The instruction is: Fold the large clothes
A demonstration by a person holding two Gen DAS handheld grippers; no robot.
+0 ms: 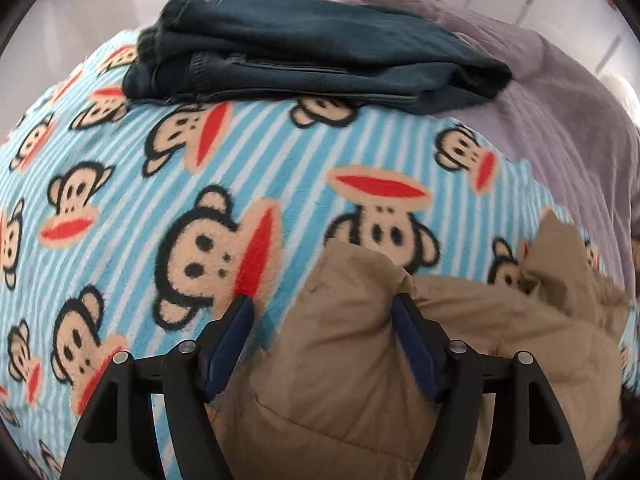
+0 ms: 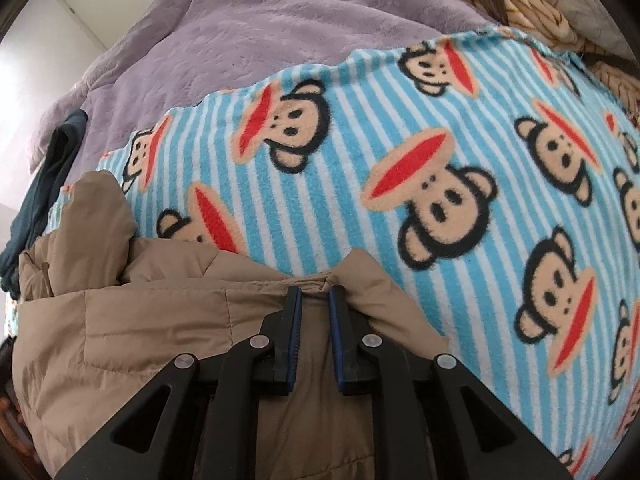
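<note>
One garment, the dark blue one (image 1: 312, 52), already lies folded at the far side of the monkey blanket (image 1: 120, 200). Your tan jacket (image 2: 160, 340) sits near, unfolded: right gripper (image 2: 314, 294) pinches its edge, left gripper (image 1: 322, 308) gapes over it.
</note>
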